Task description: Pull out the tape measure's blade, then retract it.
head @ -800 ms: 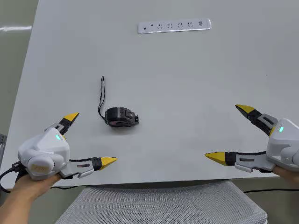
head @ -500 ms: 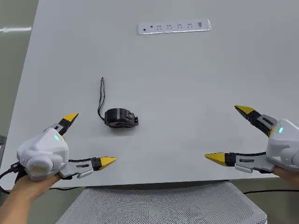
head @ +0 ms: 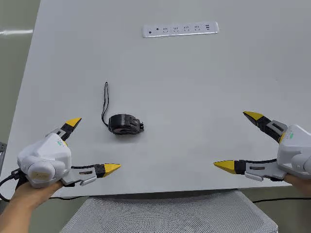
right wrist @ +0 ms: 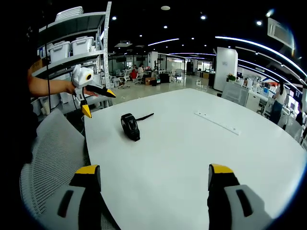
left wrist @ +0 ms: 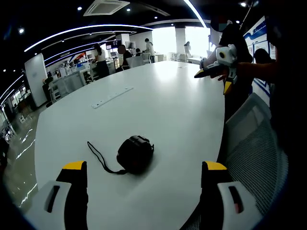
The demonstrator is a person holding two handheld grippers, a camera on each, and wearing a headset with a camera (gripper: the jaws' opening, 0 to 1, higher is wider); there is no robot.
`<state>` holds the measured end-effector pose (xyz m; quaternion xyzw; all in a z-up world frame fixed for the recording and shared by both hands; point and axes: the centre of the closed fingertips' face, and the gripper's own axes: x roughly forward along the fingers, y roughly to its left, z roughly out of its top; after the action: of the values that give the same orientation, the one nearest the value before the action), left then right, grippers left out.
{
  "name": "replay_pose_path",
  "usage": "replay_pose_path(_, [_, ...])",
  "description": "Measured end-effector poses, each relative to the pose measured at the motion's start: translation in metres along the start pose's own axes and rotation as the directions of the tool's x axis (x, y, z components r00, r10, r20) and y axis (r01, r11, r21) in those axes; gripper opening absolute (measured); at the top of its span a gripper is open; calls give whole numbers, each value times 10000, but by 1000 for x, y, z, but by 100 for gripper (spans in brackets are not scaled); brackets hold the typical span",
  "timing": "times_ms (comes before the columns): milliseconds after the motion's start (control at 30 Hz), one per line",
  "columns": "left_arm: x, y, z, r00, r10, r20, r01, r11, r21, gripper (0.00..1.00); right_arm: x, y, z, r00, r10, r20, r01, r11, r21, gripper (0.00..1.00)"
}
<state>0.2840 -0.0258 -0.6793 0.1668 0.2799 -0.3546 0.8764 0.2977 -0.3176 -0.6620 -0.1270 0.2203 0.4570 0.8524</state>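
Black tape measure (head: 125, 124), fully retracted, lies on the white table (head: 204, 82) towards its left edge. At the near edge, left gripper (head: 93, 144) and right gripper (head: 238, 140) hover, jaws wide open and empty; pulling not yet begun
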Motion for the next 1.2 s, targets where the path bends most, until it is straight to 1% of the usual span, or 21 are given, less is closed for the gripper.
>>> replay_pose_path(233, [2,3,-1,9999,-65,-123,66,9999,135,98,4,-1,1,9996,259,-86,-260,9995,-179,93])
replay_pose_path(400, [4,4,-3,9995,-152,-261,160,9993,327,97,7,-1,2,9986,492,-174,-497,9982,-344,90])
replay_pose_path(567, [5,7,-4,9986,-354,-396,375,9979,533,96,11,-1,4,9974,700,-193,-710,9958,-583,88])
replay_pose_path(667, [7,9,-4,9976,-488,-498,521,9964,672,92,14,-1,4,9965,784,-282,-802,9941,-728,85])
replay_pose_path(800, [9,11,-5,9958,-717,-574,763,9936,828,87,17,-1,7,9952,945,-243,-963,9917,-847,82])
replay_pose_path(933, [13,15,-6,9945,-790,-694,856,9915,978,85,22,-3,6,9936,1078,-349,-1107,9894,-941,81])
replay_pose_path(1133, [16,18,-6,9925,-973,-742,1050,9884,1093,83,28,-5,4,9910,1252,-466,-1296,9858,-1069,79])
replay_pose_path(1200, [18,19,-6,9918,-1009,-778,1095,9873,1149,82,32,-7,3,9891,1392,-475,-1439,9827,-1163,78])
